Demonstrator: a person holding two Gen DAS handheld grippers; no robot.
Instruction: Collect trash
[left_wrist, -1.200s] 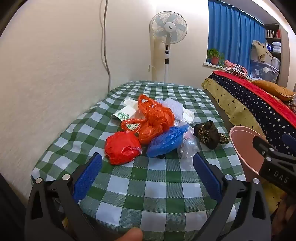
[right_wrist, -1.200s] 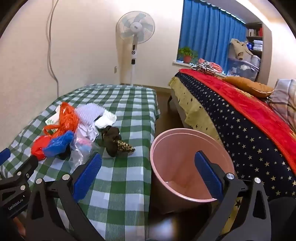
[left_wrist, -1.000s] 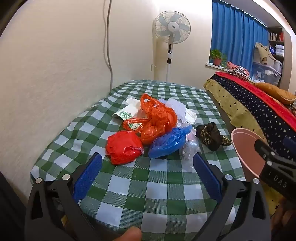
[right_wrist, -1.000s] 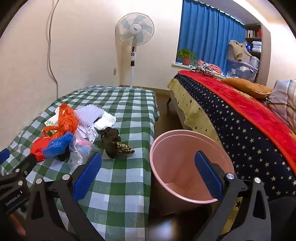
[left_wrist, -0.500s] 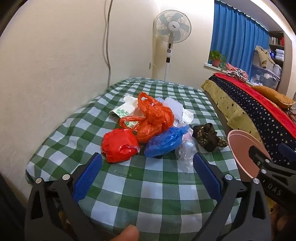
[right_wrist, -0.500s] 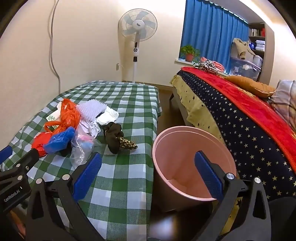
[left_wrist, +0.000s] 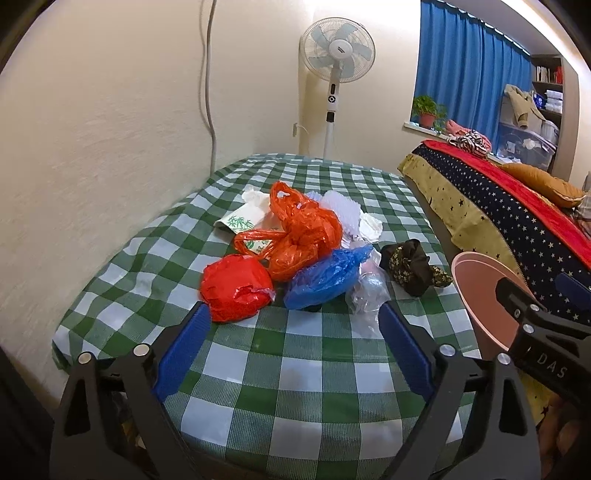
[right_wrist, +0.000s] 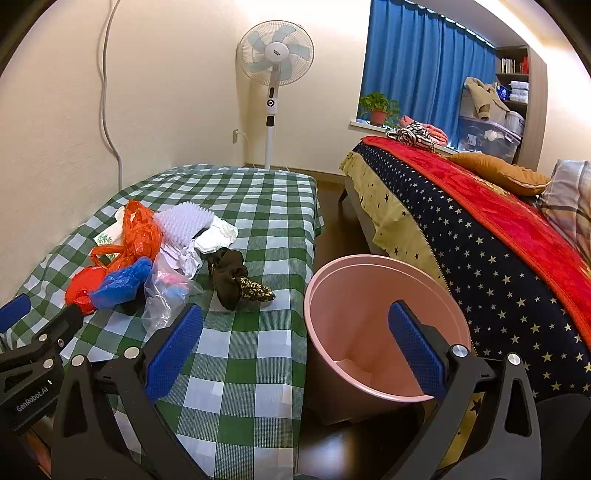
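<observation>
A heap of trash lies on the green-checked cloth (left_wrist: 295, 369): a red bag (left_wrist: 236, 288), an orange bag (left_wrist: 303, 236), a blue bag (left_wrist: 325, 275), a clear bag (left_wrist: 369, 291), a dark crumpled wrapper (left_wrist: 410, 266) and white scraps (left_wrist: 343, 210). My left gripper (left_wrist: 293, 312) hovers just short of the red and blue bags; its jaws are closing from wide, with nothing between them. Over the pink bin (right_wrist: 369, 295), which stands empty beside the cloth's right edge, my right gripper (right_wrist: 295, 310) is held open and grips nothing.
A bed with a starred blue cover (right_wrist: 480, 251) runs along the right, close behind the bin. A standing fan (right_wrist: 275, 55) is at the far wall. A cream wall (left_wrist: 92, 147) borders the cloth on the left. Dark floor (right_wrist: 332, 206) lies between cloth and bed.
The left gripper's blue pads have drawn slightly closer together. Both views have barely shifted; the trash heap and the bin lie as before.
</observation>
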